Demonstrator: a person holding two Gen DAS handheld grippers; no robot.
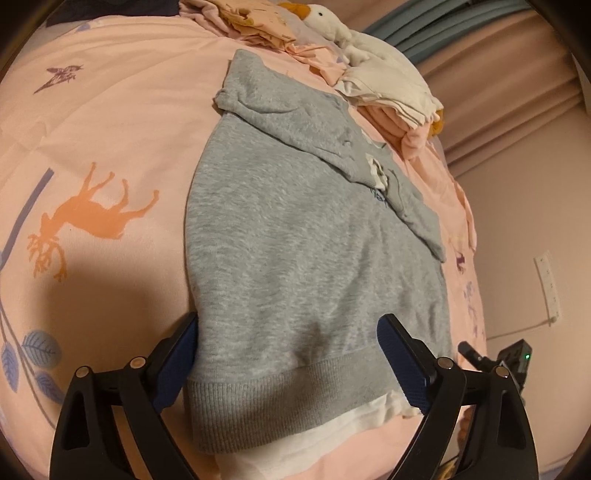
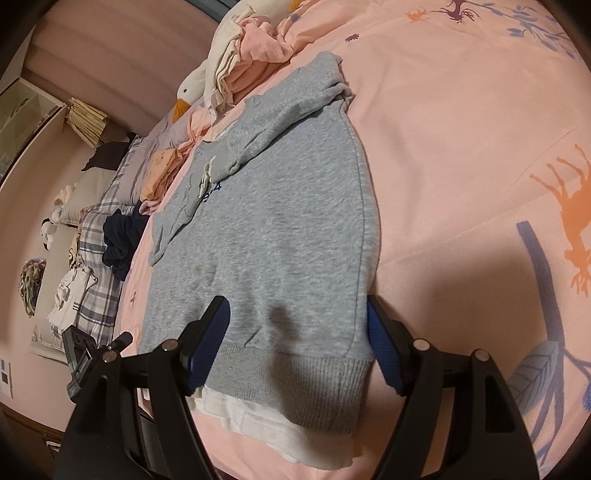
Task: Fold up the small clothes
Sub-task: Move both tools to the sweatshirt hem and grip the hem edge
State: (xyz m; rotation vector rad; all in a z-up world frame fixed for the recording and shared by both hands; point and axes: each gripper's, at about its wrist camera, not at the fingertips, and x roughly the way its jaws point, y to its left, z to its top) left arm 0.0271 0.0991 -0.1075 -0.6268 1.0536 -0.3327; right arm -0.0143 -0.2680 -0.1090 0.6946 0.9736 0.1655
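Observation:
A small grey sweatshirt [image 1: 295,229] lies flat on the pink bedspread [image 1: 103,122], its sleeves folded across the chest and its ribbed hem nearest me. A white layer shows under the hem [image 1: 332,432]. My left gripper [image 1: 288,332] is open, its blue-padded fingers straddling the hem area just above the cloth. In the right wrist view the same sweatshirt [image 2: 280,221] lies ahead, and my right gripper [image 2: 297,317] is open over the hem, one finger at the shirt's right side seam. Neither holds anything.
A stack of folded pink and white clothes [image 1: 391,92] and a white goose plush [image 1: 328,22] lie beyond the sweatshirt. In the right wrist view, a dark garment [image 2: 122,236], a plaid pillow [image 2: 99,295] and other items lie at the left bed edge.

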